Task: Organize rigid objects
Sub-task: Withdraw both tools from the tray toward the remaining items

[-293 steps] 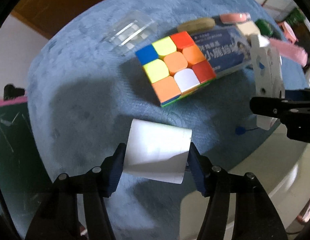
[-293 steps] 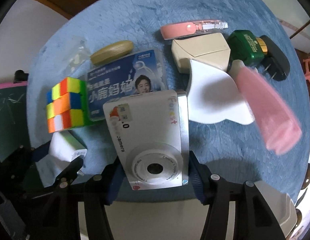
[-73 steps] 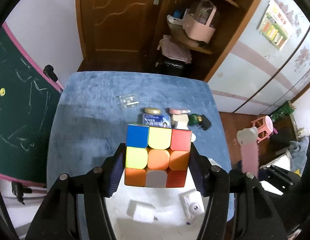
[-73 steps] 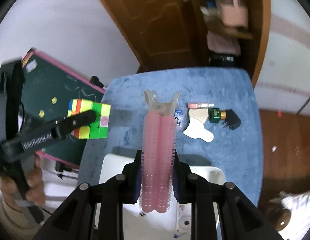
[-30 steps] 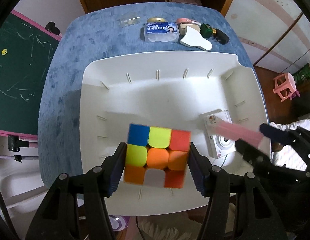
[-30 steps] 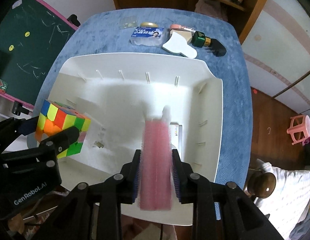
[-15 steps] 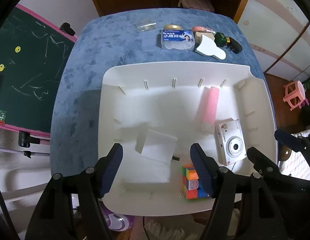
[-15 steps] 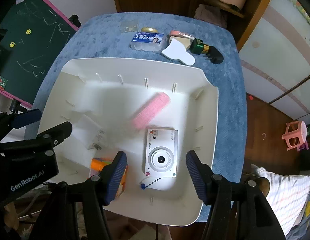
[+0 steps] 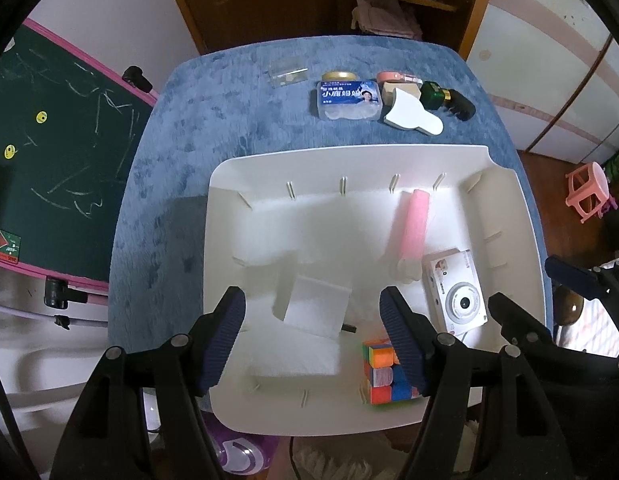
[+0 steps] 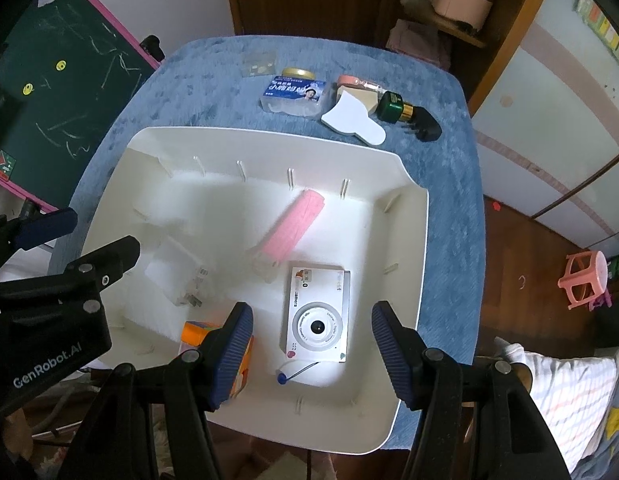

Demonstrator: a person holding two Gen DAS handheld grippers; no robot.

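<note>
Hovering over the tray (image 9: 505, 208), both grippers (image 9: 313, 328) (image 10: 311, 340) are spread and empty, jaws just opened. Cube (image 9: 383, 376) at 5 o'clock and pink clip (image 10: 295, 226) now lie inside; table (image 9: 229, 120) items at 12 remain.

White bin (image 9: 505, 216) on a mottled blue surface (image 9: 237, 120). Inside: pink clip (image 9: 415, 224), white camera (image 9: 455, 292), multicoloured cube (image 9: 383, 376), white box (image 9: 315, 306). Claw pads (image 9: 223, 334) ribbed navy.

Puzzle cube (image 9: 383, 374) partly behind left gripper's finger (image 9: 401, 344) at 5 o'clock; in right wrist view most of it hidden by a finger (image 10: 229, 348). Pink clip (image 10: 293, 226) blurred. Label text on blue-label box (image 9: 348, 100) too small to read.
</note>
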